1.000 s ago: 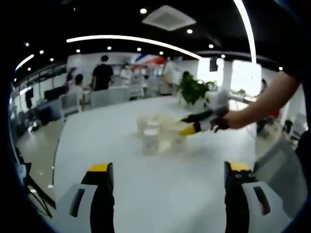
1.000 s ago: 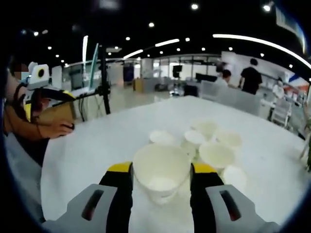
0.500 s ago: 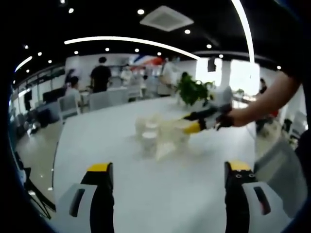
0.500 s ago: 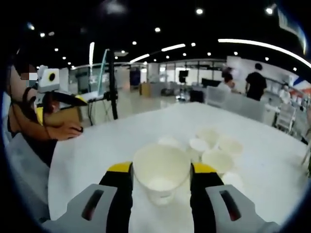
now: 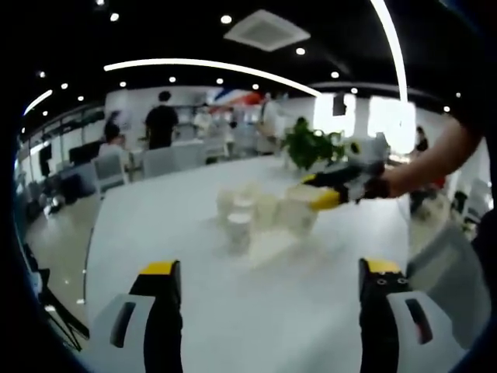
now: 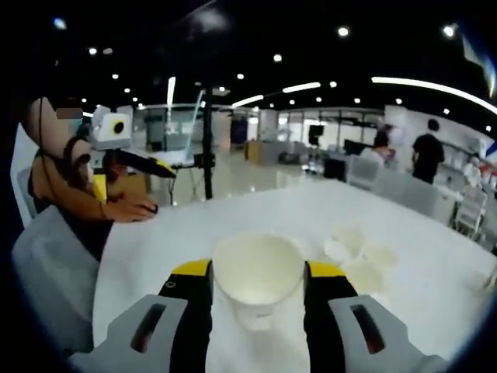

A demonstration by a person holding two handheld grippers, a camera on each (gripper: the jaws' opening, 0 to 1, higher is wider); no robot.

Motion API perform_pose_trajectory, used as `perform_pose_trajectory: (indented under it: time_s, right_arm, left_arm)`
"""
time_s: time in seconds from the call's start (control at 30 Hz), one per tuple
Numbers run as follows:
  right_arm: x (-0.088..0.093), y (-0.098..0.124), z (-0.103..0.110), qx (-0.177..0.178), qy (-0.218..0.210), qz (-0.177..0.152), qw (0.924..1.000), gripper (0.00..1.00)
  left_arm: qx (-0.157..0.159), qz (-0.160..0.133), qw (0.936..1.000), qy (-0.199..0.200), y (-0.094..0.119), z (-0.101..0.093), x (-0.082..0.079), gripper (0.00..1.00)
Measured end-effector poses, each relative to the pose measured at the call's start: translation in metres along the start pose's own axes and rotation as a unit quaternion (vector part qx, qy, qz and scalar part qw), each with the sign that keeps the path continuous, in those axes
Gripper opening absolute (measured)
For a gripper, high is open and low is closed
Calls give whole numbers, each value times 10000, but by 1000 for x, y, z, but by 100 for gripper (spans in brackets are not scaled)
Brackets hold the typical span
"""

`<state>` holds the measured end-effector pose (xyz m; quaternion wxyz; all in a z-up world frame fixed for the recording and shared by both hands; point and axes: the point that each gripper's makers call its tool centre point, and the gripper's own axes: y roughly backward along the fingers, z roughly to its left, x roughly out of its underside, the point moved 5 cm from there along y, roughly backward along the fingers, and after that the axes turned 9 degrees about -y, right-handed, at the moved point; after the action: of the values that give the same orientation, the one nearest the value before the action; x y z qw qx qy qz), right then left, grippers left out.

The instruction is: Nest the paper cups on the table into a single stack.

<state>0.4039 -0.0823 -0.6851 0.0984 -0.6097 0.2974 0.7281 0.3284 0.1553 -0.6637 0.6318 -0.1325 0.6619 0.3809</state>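
Paper cup (image 6: 257, 273) clamped upright, mouth up, between right gripper (image 6: 257, 291) jaws, loose cups (image 6: 359, 252) ahead and to its right on table (image 6: 233, 217); left gripper (image 5: 264, 311) open, empty, farther back.

No text, label, brand, number or sign can be read in either view. The paper cups (image 6: 257, 269) on the white table (image 5: 233, 303) are plain, the yellow-tipped grippers carry no legible marking, and anything on the walls beyond the table is too blurred to make out.
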Motion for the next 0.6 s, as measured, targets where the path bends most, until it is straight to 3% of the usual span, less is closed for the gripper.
perform_pose_trajectory:
  time_s: [0.37,0.6]
  right_arm:
    - [-7,8,28,-416,100,-62,9991,43]
    - [1,12,43,-637,155,78,9978,43]
  left_arm:
    - [71,12,10000,14,-2,-1,0,94]
    - [79,18,10000,15,-3,1,2,94]
